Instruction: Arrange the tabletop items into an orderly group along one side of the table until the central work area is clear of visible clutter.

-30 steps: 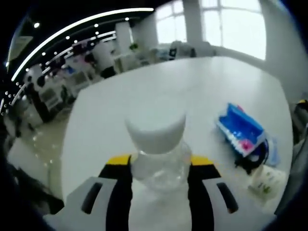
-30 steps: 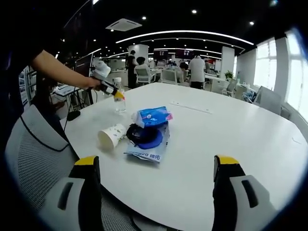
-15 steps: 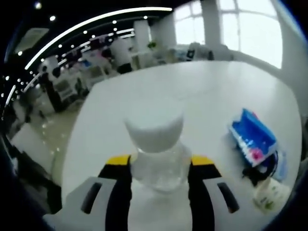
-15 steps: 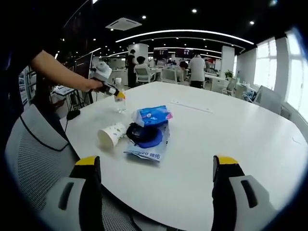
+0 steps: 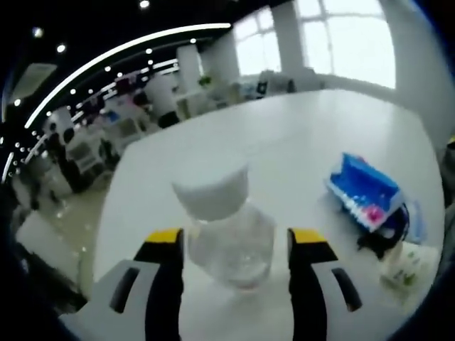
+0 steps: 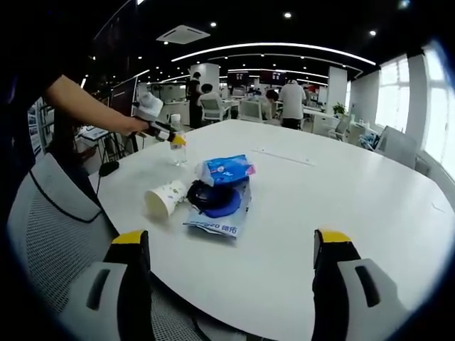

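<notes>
1 bottle, 1 paper cup, 1 tissue pack.

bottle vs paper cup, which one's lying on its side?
The paper cup, tipped over beside the black-and-blue pile with its open mouth facing the table edge. The clear bottle stands upright between the left gripper's jaws.

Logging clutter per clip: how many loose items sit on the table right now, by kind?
Bottle: 1
Paper cup, on its side: 1
Blue tissue pack: 1
Dark round item under the pack, unclear what it is: 1
Flat printed pouch at the bottom of the pile: 1
Total: 5
</notes>
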Tool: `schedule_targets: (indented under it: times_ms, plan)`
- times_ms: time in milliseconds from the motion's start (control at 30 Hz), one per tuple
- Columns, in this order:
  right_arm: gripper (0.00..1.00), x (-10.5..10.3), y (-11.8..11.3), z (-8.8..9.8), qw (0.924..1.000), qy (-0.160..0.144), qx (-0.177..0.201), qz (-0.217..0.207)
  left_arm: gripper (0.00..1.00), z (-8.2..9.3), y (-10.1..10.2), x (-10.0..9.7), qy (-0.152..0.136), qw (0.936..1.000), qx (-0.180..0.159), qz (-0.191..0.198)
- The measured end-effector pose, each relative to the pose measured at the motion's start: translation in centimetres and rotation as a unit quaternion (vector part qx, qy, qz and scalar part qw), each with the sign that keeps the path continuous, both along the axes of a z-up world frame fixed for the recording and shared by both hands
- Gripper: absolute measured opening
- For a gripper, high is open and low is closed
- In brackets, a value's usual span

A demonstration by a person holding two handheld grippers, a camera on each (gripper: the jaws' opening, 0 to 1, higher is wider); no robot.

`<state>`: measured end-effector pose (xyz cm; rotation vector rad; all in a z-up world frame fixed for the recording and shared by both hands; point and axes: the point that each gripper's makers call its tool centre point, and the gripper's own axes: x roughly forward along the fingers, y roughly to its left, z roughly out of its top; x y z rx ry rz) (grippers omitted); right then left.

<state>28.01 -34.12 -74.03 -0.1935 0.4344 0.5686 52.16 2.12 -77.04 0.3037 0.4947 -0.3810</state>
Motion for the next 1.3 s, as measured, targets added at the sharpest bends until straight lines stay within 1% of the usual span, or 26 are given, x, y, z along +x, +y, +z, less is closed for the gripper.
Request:
schedule_targets:
  times_ms: [67, 133, 233, 333, 367, 467, 500, 633, 667, 733, 867, 967, 1100, 1200, 1300]
  plan:
    - [0.95, 0.0, 0.0, 0.0, 1.0000, 0.001, 0.000, -0.001, 0.56, -0.1, -0.2, -0.1, 0.003, 0.9998, -0.008, -0.016]
    - [0.95, 0.0, -0.1, 0.0, 1.0000, 0.000, 0.000, -0.002, 0.55, 0.0, -0.3, 0.0, -0.001, 0.9995, -0.007, -0.030]
    - [0.95, 0.0, -0.1, -0.1, 1.0000, 0.002, -0.003, -0.001, 0.55, -0.3, -0.4, 0.0, 0.005, 0.9983, 0.001, -0.059]
    - [0.95, 0.0, -0.1, -0.1, 1.0000, 0.003, -0.004, -0.001, 0.54, -0.4, -0.1, 0.2, 0.011, 0.9978, 0.004, -0.066]
    - [0.95, 0.0, -0.1, -0.2, 1.0000, 0.004, -0.005, -0.001, 0.53, -0.6, 0.0, 0.2, 0.017, 0.9976, 0.004, -0.067]
    - [0.95, 0.0, -0.2, -0.2, 1.0000, 0.004, -0.006, -0.002, 0.49, -0.7, 0.3, 0.4, 0.021, 0.9975, 0.003, -0.067]
    - [0.94, 0.0, -0.2, -0.3, 1.0000, 0.005, -0.006, -0.002, 0.49, -0.7, 0.2, 0.4, 0.022, 0.9974, -0.003, -0.069]
    - [0.94, 0.0, -0.2, -0.4, 0.9999, 0.006, -0.009, -0.001, 0.43, -1.0, -0.6, 0.0, 0.029, 0.9952, -0.003, -0.093]
    - [0.94, 0.0, -0.2, -0.3, 0.9999, 0.006, -0.009, -0.001, 0.43, -0.9, -0.5, 0.1, 0.026, 0.9956, -0.002, -0.090]
    - [0.93, 0.0, -0.2, -0.3, 0.9999, 0.005, -0.011, -0.001, 0.42, -0.9, -0.4, 0.1, 0.030, 0.9960, -0.011, -0.084]
    - [0.93, 0.0, -0.2, -0.3, 0.9999, 0.004, -0.012, -0.001, 0.41, -1.0, -0.4, 0.1, 0.033, 0.9964, -0.013, -0.076]
    - [0.93, 0.0, -0.2, -0.3, 0.9999, 0.005, -0.012, 0.001, 0.41, -1.0, -0.2, 0.2, 0.037, 0.9974, -0.015, -0.060]
    - [0.93, 0.0, -0.2, -0.3, 0.9999, 0.004, -0.011, 0.000, 0.40, -0.7, 0.4, 0.5, 0.027, 0.9991, -0.012, -0.029]
    - [0.93, 0.0, -0.2, -0.2, 0.9999, 0.004, -0.010, 0.000, 0.40, -0.4, 1.0, 0.7, 0.020, 0.9995, -0.023, -0.002]
    - [0.93, 0.0, -0.1, -0.2, 0.9999, 0.004, -0.010, 0.003, 0.40, -0.3, 1.5, 0.7, 0.014, 0.9995, -0.019, 0.019]
